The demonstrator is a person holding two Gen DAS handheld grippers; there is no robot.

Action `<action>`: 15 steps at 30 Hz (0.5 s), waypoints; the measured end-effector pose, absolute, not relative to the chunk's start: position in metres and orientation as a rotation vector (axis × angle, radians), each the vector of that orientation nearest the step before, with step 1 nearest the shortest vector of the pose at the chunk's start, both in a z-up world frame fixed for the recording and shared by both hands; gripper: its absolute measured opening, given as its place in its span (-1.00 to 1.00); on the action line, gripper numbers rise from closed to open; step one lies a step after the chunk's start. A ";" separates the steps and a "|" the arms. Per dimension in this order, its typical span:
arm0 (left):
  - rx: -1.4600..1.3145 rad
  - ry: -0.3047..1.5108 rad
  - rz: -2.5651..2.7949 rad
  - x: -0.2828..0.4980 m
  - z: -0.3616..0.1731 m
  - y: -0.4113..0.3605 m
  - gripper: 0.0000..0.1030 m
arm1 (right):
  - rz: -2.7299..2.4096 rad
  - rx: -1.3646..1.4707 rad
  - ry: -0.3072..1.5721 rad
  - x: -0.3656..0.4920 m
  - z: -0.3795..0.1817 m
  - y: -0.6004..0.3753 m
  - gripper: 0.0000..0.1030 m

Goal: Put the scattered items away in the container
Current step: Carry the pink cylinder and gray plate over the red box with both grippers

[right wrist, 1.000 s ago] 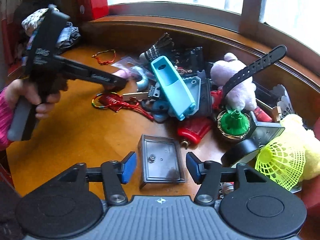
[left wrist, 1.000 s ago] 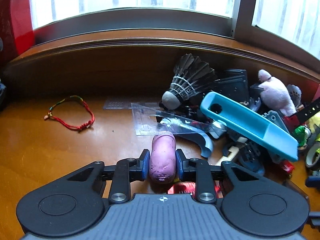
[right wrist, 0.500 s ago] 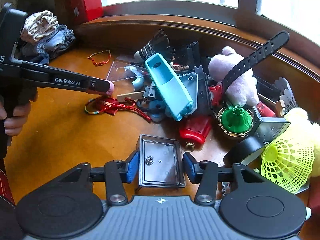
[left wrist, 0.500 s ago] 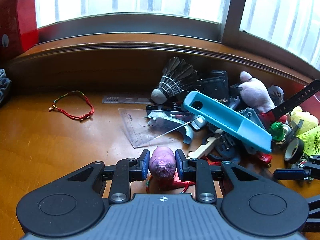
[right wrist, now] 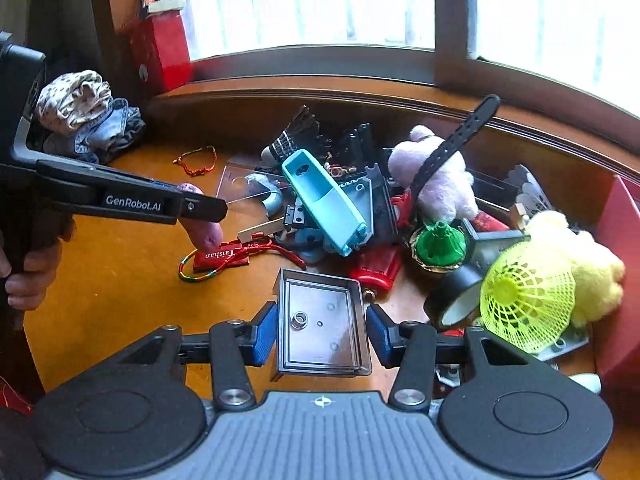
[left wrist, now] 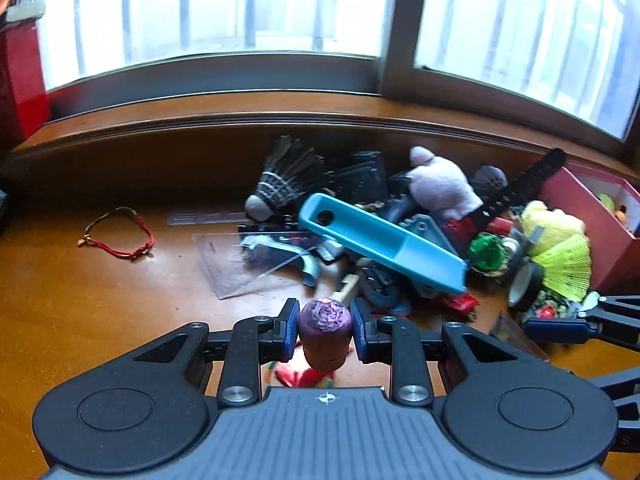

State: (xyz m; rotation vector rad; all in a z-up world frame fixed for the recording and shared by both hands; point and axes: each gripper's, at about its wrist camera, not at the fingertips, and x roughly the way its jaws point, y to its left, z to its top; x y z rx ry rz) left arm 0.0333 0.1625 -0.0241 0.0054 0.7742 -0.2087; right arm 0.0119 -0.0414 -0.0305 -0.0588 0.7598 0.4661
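Note:
My left gripper [left wrist: 324, 316] is shut on a purple, potato-shaped toy [left wrist: 325, 330] and holds it clear of the wooden table [left wrist: 80, 312]. In the right wrist view the toy [right wrist: 206, 234] hangs from that left gripper [right wrist: 208, 208] above a red tag. My right gripper [right wrist: 322, 332] is shut on a small dark see-through box [right wrist: 322, 320], with its blue pads against both side walls. The red container [left wrist: 576, 216] stands at the far right, beyond the pile, and its near wall [right wrist: 620, 240] also shows at the edge of the right wrist view.
A pile lies under the window sill: a teal tray [left wrist: 384, 240], a black shuttlecock [left wrist: 284, 184], a pink plush [left wrist: 444, 188], a yellow-green shuttlecock [right wrist: 524, 296] and a tape roll [right wrist: 456, 300]. A red bracelet [left wrist: 120, 236] lies apart on the left. Folded clothes [right wrist: 88, 120] sit at the far left.
My left gripper rose and drew back from the pile with the purple toy, which now points end-on. My right jaws closed in onto the dark box.

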 end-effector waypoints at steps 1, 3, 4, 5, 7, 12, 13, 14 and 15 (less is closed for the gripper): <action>0.005 0.773 -0.217 0.032 -0.023 0.160 -0.45 | 0.459 -0.052 0.761 0.010 -0.030 -0.043 -0.02; 0.003 0.768 -0.234 0.030 -0.021 0.155 -0.45 | 0.446 -0.039 0.765 0.008 -0.030 -0.047 -0.02; 0.001 0.765 -0.245 0.028 -0.020 0.152 -0.45 | 0.437 -0.029 0.768 0.007 -0.030 -0.050 -0.02; -0.003 0.762 -0.256 0.027 -0.018 0.150 -0.45 | 0.429 -0.019 0.771 0.006 -0.030 -0.052 -0.02; -0.005 0.747 -0.280 0.024 -0.014 0.145 -0.45 | 0.415 0.004 0.771 0.005 -0.028 -0.057 -0.02; -0.011 0.724 -0.349 0.017 -0.004 0.132 -0.45 | 0.378 0.053 0.752 -0.002 -0.019 -0.070 -0.02; -0.008 0.719 -0.365 0.016 -0.002 0.129 -0.44 | 0.366 0.059 0.750 -0.005 -0.018 -0.073 -0.02; -0.005 0.714 -0.380 0.015 0.000 0.126 -0.45 | 0.354 0.065 0.747 -0.007 -0.016 -0.075 -0.02; -0.001 0.710 -0.399 0.014 0.001 0.123 -0.45 | 0.340 0.071 0.745 -0.009 -0.015 -0.078 -0.02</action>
